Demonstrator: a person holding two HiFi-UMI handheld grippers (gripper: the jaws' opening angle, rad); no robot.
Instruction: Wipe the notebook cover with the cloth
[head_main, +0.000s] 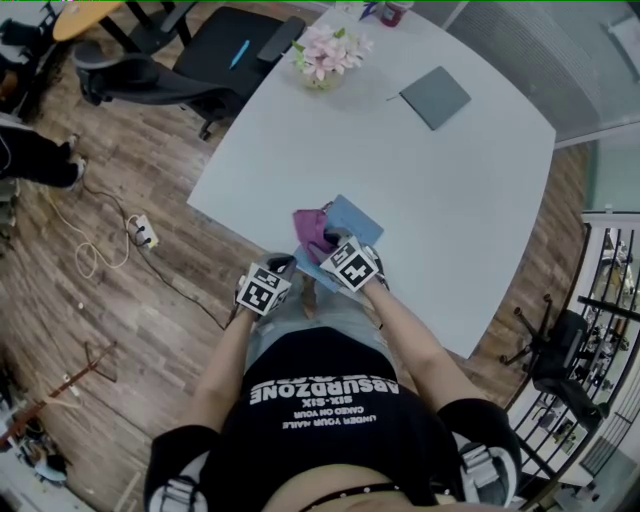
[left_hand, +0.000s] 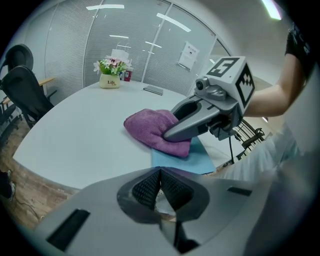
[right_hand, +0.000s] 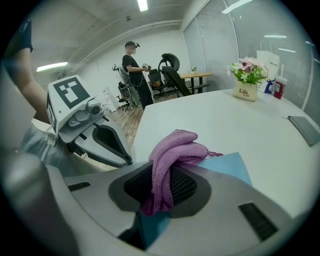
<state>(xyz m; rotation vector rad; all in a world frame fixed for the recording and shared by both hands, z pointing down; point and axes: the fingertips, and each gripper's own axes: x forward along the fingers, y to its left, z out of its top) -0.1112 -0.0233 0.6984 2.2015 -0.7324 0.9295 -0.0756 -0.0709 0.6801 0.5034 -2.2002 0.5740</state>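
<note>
Overhead, the head view shows a blue notebook (head_main: 352, 222) by the near edge of the worktop (head_main: 400, 190), with a purple cloth (head_main: 315, 232) lying on its left part. The right gripper (head_main: 335, 255) sits over the cloth. The left gripper (head_main: 275, 278) hangs at the worktop's edge, just beside it. A flowerpot (head_main: 325, 55) and a grey pad (head_main: 435, 97) stand well apart at the far end.

In the left gripper view, its jaws are pressed together with nothing between them.

In the right gripper view, the jaws are clamped on the bunched cloth, above the notebook.
</note>
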